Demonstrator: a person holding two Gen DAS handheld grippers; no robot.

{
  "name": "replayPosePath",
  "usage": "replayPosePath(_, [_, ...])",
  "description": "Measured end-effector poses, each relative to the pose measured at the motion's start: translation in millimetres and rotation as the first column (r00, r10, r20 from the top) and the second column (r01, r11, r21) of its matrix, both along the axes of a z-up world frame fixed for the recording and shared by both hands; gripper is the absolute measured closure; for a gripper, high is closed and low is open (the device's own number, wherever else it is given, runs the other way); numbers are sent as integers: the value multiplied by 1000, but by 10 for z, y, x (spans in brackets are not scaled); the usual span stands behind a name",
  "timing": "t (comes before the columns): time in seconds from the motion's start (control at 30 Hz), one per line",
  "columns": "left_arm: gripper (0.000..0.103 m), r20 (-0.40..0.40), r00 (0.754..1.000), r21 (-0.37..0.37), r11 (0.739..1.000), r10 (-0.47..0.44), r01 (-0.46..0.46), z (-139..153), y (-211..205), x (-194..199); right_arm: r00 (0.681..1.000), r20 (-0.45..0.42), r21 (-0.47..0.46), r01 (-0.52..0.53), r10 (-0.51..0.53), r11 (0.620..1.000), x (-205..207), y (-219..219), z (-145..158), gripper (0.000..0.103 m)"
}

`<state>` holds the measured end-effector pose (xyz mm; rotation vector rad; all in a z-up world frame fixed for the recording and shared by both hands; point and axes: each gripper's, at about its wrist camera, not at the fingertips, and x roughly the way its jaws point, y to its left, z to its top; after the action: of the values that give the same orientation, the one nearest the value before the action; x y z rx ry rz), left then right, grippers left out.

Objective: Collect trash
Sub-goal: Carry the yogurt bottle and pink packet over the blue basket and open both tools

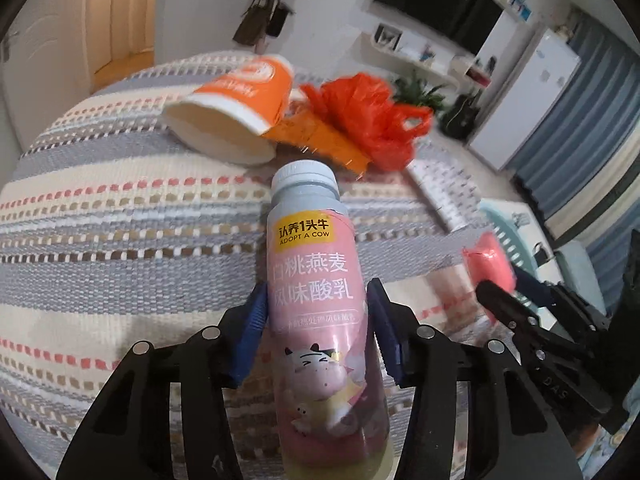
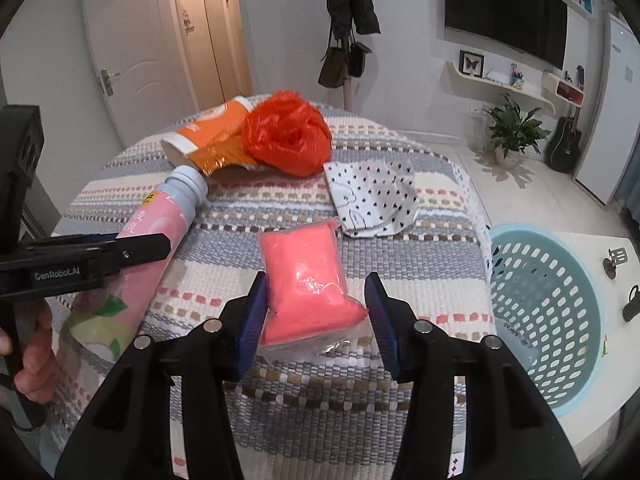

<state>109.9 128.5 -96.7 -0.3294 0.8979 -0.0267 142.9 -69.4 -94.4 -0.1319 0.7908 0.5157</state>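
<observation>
My left gripper [image 1: 316,312] is shut on a pink yogurt bottle [image 1: 316,280] with a pale blue cap, held over the striped table cover; the bottle also shows at the left of the right wrist view [image 2: 160,224]. My right gripper [image 2: 316,300] stands around a pink plastic pouch [image 2: 308,280]; its left pad touches the pouch and the right pad stands just off it. An orange paper cup [image 2: 212,136] lies on its side at the far end, beside a crumpled red plastic bag [image 2: 288,132]. A dotted white wrapper [image 2: 368,196] lies right of the pouch.
A light blue perforated basket [image 2: 548,320] stands on the floor off the table's right edge. The striped woven cloth [image 2: 320,380] covers the table. A coat rack, plant and guitar stand along the back wall.
</observation>
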Motion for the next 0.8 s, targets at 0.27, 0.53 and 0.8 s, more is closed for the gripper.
replayPosePath(0.27, [56,189,979,-59,994,-82,94,453,-271,-191,997,57,73,55,-59,996,-35,-205,259,58])
replayPosePath(0.53, [57,306,938,-38,983,-162,182,836,-716,-53,975,160,140,130,-152,982,-53,-596,555,58])
replayPosePath(0.8, [57,337,898,5,954,-285,300,1070,-1402,329,932,208,194,259,-297,946,89,-1281,761,58])
